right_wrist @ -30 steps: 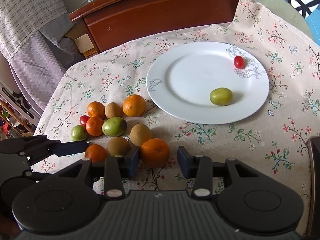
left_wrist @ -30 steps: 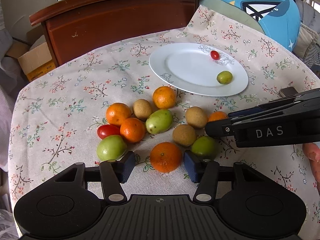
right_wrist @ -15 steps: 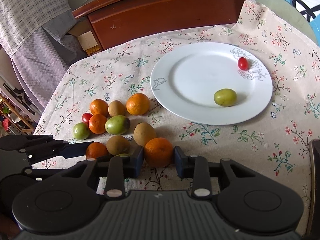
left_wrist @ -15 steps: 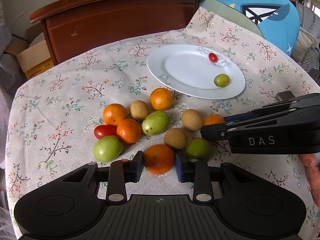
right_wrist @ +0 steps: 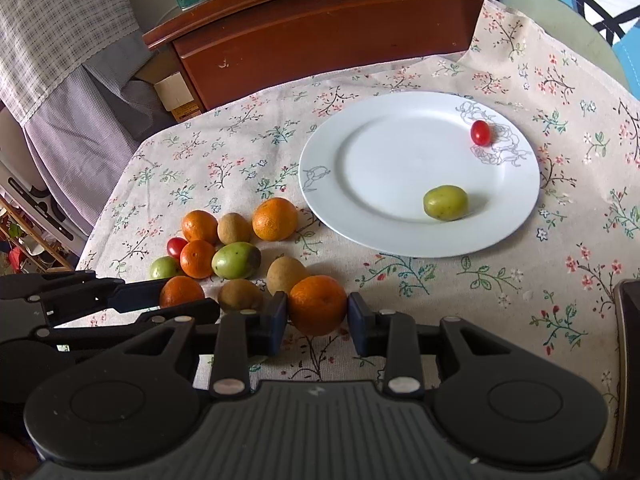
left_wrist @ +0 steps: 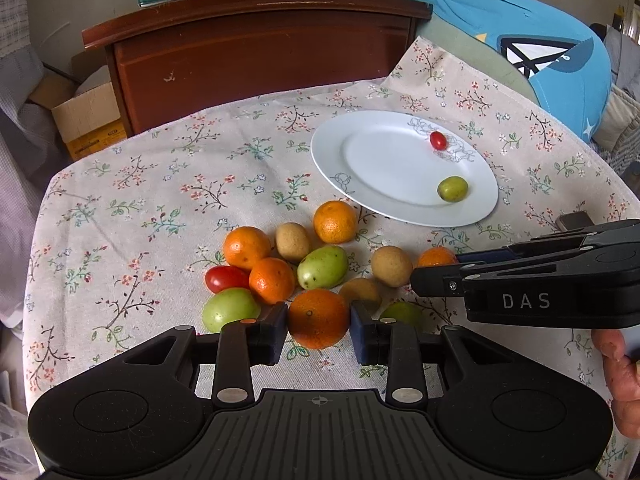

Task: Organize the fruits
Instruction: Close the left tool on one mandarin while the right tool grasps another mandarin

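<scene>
both pairs of fingers are closed on fruit. left fingers have just closed and press both sides of an orange at the near edge of the pile. right fingers have also just closed, and they clamp a second orange at the near right end of the pile. both oranges sit on the flowered cloth of the surface. behind them lie more oranges, brown fruits, green fruits and one red tomato, close together. farther, a white plate holds a green fruit and a small tomato, well apart. beyond the surface stands a brown cabinet.
</scene>
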Motion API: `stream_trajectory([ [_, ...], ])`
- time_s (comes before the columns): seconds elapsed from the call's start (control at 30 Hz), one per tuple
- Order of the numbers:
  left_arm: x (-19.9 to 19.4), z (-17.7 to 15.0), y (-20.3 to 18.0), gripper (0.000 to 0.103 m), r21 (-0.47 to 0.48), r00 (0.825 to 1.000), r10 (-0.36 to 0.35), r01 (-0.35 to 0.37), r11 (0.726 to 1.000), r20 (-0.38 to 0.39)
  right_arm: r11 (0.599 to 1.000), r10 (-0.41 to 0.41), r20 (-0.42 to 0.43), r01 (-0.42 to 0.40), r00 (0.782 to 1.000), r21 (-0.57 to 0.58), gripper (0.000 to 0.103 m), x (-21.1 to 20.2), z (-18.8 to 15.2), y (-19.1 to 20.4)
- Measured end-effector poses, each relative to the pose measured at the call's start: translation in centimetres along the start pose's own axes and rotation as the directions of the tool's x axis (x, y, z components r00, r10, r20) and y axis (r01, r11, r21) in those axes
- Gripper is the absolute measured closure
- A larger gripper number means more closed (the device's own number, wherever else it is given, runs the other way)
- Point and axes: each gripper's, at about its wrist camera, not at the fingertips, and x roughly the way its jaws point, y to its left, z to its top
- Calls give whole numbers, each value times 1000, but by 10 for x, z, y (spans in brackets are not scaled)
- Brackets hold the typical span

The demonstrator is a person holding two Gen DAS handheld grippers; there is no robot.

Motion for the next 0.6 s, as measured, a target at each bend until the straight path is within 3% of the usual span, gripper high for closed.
stream_trajectory([
  [0.6,-5,10,-3,73,-50,1000,8,-6,999,23,1000,6,2,-6,1000,5,71,-4,2,0],
])
